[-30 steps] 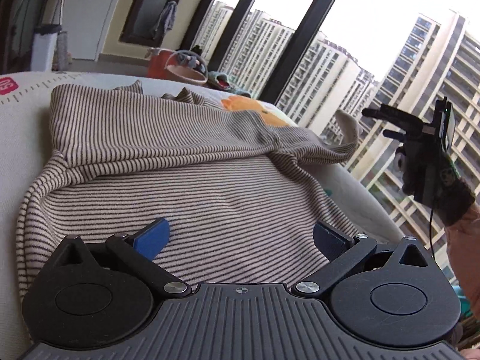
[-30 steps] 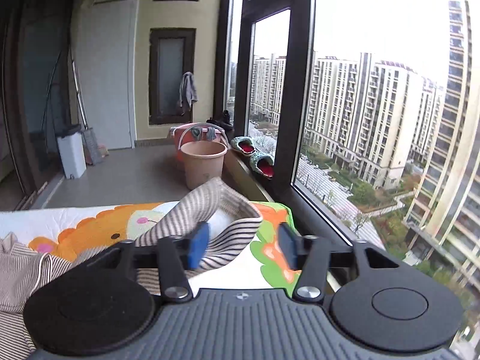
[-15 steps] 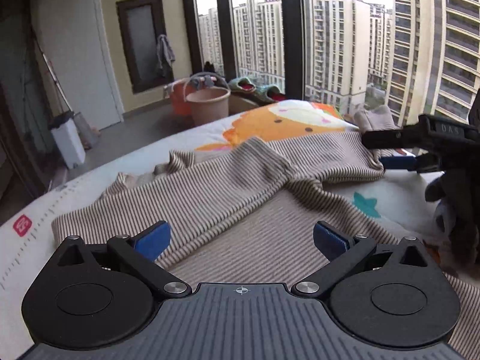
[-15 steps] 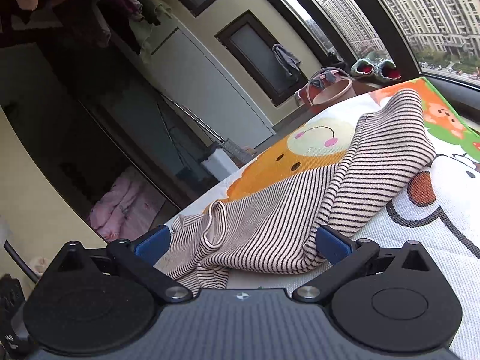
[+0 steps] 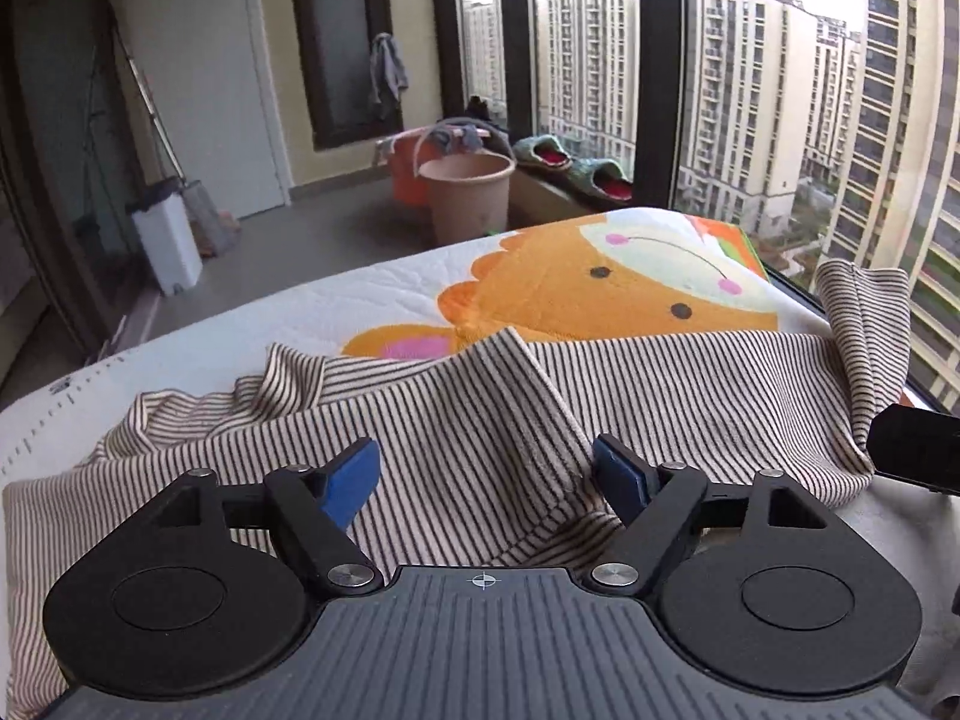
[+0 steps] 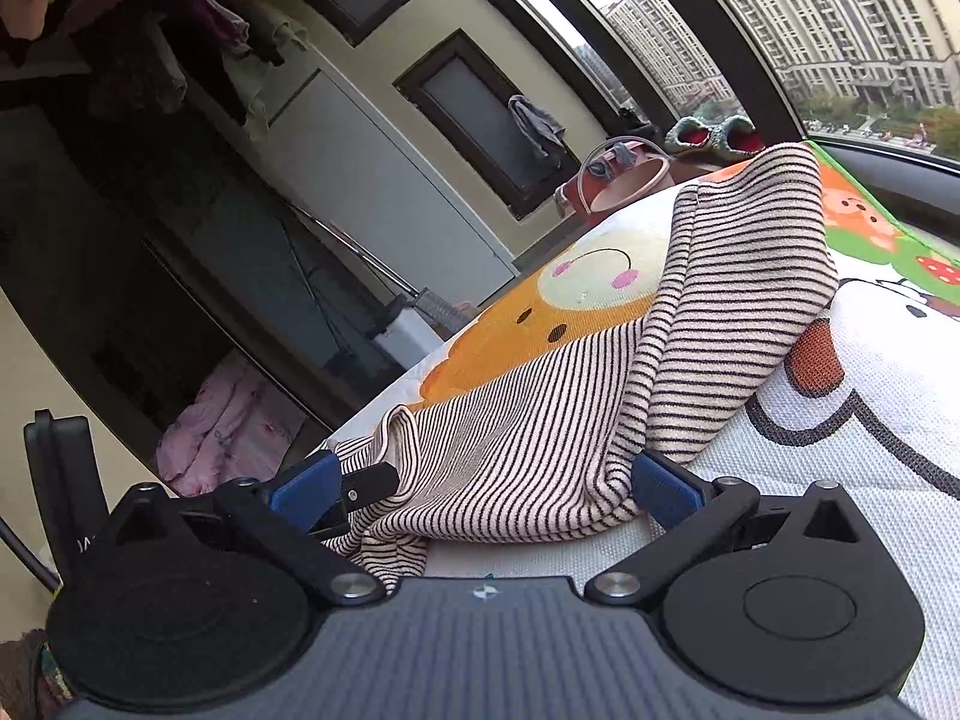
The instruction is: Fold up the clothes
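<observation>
Two grippers, jaws released | left gripper (image 5: 486, 474) and right gripper (image 6: 480, 489) hover over striped garment (image 5: 660, 384) | step: between folds | next: clamp an edge ahead of the jaws.

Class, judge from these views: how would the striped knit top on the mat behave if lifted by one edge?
The striped knit top would probably hang limp, since it already lies in soft folds. Its raised corner suggests the knit holds little shape. It would likely drag rather than slide on the textured cartoon mat.

wrist views, low, close, sharing striped garment (image 5: 456, 420)
</observation>
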Action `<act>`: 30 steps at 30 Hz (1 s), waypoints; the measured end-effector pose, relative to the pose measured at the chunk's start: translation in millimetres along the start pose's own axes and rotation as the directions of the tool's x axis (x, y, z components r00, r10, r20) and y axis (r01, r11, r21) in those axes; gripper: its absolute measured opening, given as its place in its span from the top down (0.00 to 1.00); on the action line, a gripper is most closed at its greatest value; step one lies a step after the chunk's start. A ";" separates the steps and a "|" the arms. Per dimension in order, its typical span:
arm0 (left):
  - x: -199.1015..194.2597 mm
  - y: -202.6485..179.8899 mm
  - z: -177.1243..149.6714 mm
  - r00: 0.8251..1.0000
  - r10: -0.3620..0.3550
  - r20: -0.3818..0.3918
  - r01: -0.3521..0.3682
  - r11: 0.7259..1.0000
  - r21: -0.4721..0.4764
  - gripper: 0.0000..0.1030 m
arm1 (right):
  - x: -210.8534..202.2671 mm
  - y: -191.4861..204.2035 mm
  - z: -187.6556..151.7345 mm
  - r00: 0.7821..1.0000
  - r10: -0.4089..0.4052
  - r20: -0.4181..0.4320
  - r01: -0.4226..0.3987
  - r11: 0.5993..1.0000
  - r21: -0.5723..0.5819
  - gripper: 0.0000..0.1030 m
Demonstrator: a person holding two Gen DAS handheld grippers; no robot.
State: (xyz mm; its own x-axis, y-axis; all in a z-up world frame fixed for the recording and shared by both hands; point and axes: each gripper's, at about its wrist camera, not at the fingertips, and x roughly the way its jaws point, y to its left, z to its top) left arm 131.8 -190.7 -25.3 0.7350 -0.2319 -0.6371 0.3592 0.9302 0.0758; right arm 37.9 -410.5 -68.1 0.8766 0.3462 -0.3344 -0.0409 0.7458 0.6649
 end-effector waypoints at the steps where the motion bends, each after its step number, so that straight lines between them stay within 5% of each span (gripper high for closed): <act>1: -2.0 3.4 -1.5 1.000 -0.023 -0.001 0.023 1.000 -0.015 0.31 | 0.3 0.4 0.0 1.000 0.000 0.000 0.000 1.000 -0.002 0.00; 3: -7.1 4.1 -3.0 0.998 -0.061 0.008 0.061 0.998 -0.010 0.57 | 0.8 0.8 0.1 1.000 0.000 0.000 0.000 1.000 -0.005 0.00; 4: -9.5 0.8 -2.4 0.998 -0.064 0.014 0.064 0.998 0.009 0.78 | 0.9 0.5 0.3 1.000 0.001 0.000 -0.001 1.000 -0.002 0.00; 11: -42.8 27.7 1.4 0.996 -0.026 0.084 0.023 0.999 0.038 0.82 | 0.7 0.9 -0.1 1.000 0.003 0.004 -0.003 1.000 0.001 0.00; 16: -103.2 121.5 9.6 0.977 0.134 0.168 -0.109 0.983 -0.150 0.83 | -0.5 -0.5 1.1 1.000 0.003 0.004 -0.003 1.000 0.000 0.00; 19: -145.6 181.5 9.2 0.939 0.281 0.198 -0.230 0.942 -0.246 0.83 | -1.9 -1.9 2.5 1.000 0.004 0.003 -0.004 1.000 -0.002 0.00; 25: -213.9 267.1 -27.5 0.821 0.549 0.157 -0.476 0.810 -0.342 0.83 | -2.0 -0.3 2.5 1.000 -0.001 0.006 0.001 1.000 -0.005 0.00; 30: -248.9 305.9 -65.5 0.777 0.619 0.115 -0.509 0.725 -0.463 0.69 | -2.2 0.9 1.8 1.000 -0.006 0.011 0.006 1.000 -0.008 0.00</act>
State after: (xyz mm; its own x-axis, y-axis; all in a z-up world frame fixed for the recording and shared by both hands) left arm 21.1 170.3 106.3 0.8597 0.3629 -0.3593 -0.3801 0.9246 0.0246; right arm 36.8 -411.7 -65.6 0.8820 0.3353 -0.3312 -0.0392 0.7524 0.6575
